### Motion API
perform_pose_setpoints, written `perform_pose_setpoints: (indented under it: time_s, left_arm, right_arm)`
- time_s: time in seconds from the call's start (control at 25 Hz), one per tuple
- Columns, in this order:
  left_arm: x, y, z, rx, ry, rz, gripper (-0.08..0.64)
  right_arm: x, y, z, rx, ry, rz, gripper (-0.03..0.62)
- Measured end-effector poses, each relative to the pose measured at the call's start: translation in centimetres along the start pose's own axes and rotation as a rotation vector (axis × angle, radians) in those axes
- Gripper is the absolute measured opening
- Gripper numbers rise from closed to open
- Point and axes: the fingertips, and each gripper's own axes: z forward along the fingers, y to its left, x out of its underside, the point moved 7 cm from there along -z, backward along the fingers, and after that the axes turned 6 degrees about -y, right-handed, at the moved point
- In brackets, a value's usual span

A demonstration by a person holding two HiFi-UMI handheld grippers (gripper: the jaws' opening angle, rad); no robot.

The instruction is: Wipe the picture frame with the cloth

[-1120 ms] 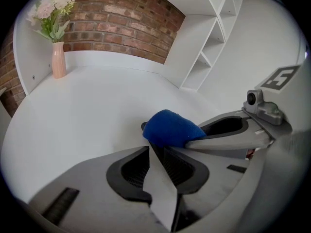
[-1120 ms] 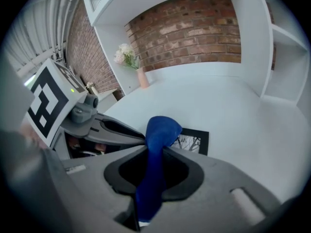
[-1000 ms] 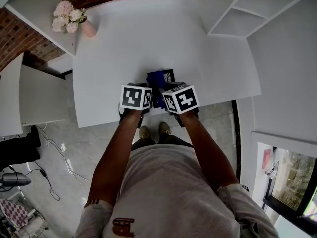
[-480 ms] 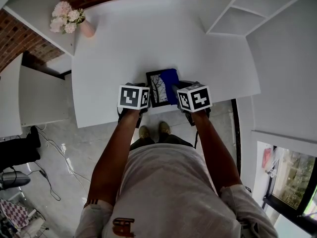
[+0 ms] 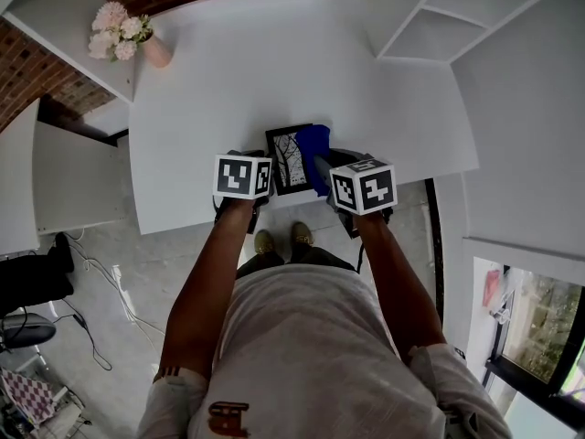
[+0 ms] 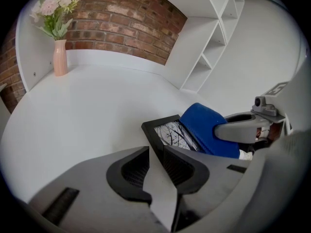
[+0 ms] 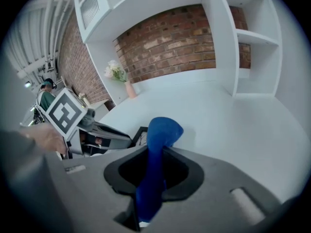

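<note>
A black picture frame (image 5: 287, 158) with a tree print lies at the near edge of the white table (image 5: 228, 80). My left gripper (image 6: 155, 165) is shut on the frame's (image 6: 167, 130) near left edge and holds it still. In my right gripper (image 7: 150, 178), shut on it, a blue cloth (image 7: 158, 140) stands up between the jaws. The cloth (image 5: 316, 156) rests over the right side of the frame. Most of the print is uncovered. In the head view the marker cubes hide both sets of jaws.
A pink vase of flowers (image 5: 155, 48) stands at the table's far left corner. White shelving (image 5: 439, 16) rises at the right, with a brick wall (image 7: 170, 38) behind. The table's near edge (image 5: 183, 222) runs just under both grippers.
My right gripper has carried the cloth to the right, from over the middle of the frame to its right side, uncovering the print. The left gripper has stayed put.
</note>
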Motion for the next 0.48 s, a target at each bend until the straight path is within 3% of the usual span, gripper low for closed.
perform_pose_setpoints:
  time_s: [0.16, 0.48]
  left_arm:
    - [0.1, 0.0, 0.0, 0.001, 0.000, -0.002, 0.089]
    - [0.0, 0.0, -0.1, 0.006, 0.001, 0.008, 0.089]
  right_arm:
    - [0.0, 2.6, 0.2, -0.060, -0.011, 0.015, 0.074]
    - [2.0, 5.8, 2.3, -0.115, 0.064, -0.009, 0.074]
